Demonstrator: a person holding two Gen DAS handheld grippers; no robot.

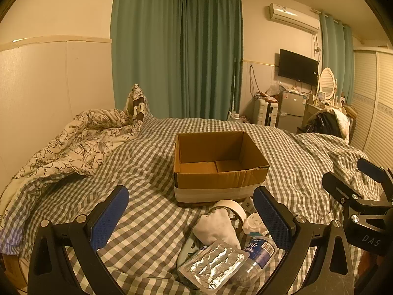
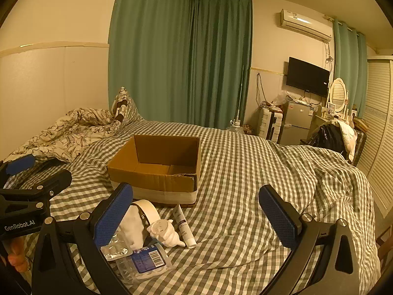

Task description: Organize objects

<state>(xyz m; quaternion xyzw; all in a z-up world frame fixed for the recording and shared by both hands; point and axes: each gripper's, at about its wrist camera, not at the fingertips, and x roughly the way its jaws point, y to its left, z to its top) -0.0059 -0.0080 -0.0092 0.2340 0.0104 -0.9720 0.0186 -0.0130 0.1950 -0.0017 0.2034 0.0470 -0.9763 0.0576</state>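
An open, empty cardboard box [image 1: 218, 169] [image 2: 157, 169] stands on the checked bed. In front of it lies a pile: a foil blister pack [image 1: 213, 265] [image 2: 114, 247], a plastic bottle with a blue label [image 1: 255, 253] [image 2: 145, 260], a white cloth [image 1: 216, 226] [image 2: 133, 223], a tape roll [image 1: 231, 207] [image 2: 147, 209], a white pig figurine [image 2: 165, 232] and a white tube [image 2: 183, 225]. My left gripper [image 1: 191, 216] is open above the pile. My right gripper [image 2: 196, 218] is open, just right of the pile; it also shows in the left wrist view [image 1: 348, 177].
A crumpled floral duvet [image 1: 73, 145] lies at the bed's far left. Green curtains [image 1: 176, 56] hang behind. A TV [image 1: 298, 66], a small fridge [image 1: 292, 109] and a dressing table stand at the far right, beside a louvred wardrobe [image 1: 375, 113].
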